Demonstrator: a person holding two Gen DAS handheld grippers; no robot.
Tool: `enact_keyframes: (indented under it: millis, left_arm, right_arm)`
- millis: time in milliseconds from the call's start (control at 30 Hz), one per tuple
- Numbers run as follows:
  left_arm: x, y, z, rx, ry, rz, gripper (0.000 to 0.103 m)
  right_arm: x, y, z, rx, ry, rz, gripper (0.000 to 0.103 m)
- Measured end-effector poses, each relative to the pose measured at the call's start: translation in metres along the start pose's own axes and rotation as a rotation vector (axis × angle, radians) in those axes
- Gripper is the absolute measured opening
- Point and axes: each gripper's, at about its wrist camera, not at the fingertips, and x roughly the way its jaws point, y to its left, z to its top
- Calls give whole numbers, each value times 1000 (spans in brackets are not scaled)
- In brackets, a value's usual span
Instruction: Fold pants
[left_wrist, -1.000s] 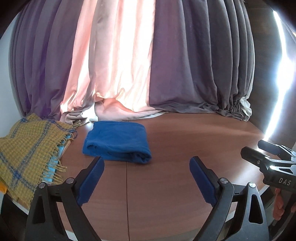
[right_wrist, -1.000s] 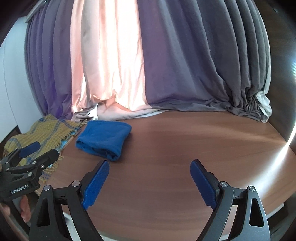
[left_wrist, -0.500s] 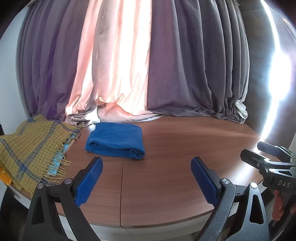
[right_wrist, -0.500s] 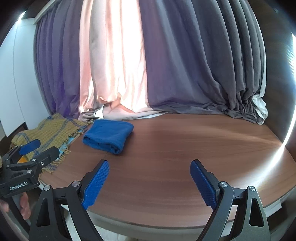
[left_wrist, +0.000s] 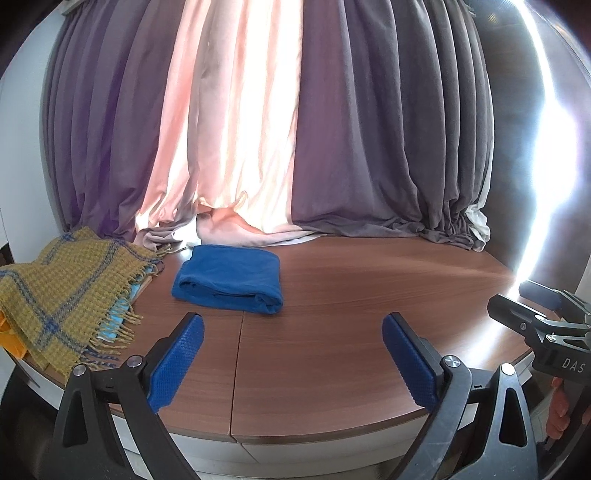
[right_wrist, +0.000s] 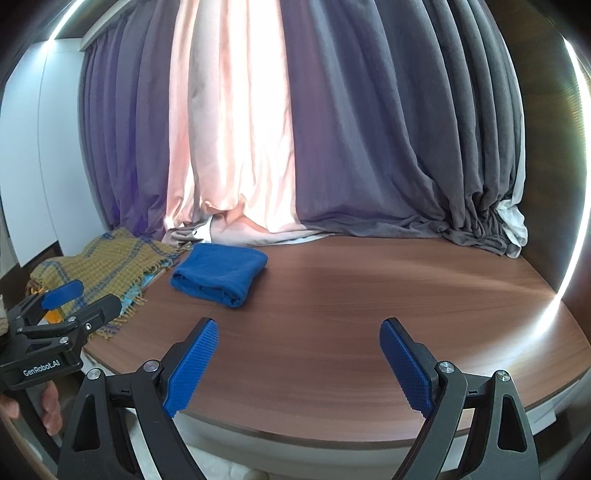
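The left gripper (left_wrist: 291, 354) sits at the bottom of its own view with its blue-padded fingers (left_wrist: 177, 362) spread wide and nothing between them, over the near edge of the tabletop (left_wrist: 369, 295). The right gripper (right_wrist: 299, 358) fills the bottom of its view the same way, fingers (right_wrist: 406, 365) wide apart and empty. Each gripper also shows at the side edge of the other's view, with part of a hand beneath it.

The blue pants (left_wrist: 231, 282) lie folded into a compact bundle on the tabletop, left of centre in both views, well apart from both grippers. Just to their left, at the frame's left edge, a yellow plaid scarf (left_wrist: 70, 291) with a fringe is draped over the tabletop's side. Behind everything hang curtains (left_wrist: 369, 147), purple-grey with a pink panel in the middle.
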Motion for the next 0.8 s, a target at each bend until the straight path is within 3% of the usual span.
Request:
enact_keyframes:
  millis: [800]
  left_arm:
    - [-14, -15, -2, -14, 13, 31, 103]
  right_arm:
    - [-18, -16, -7, 20, -18, -7, 90]
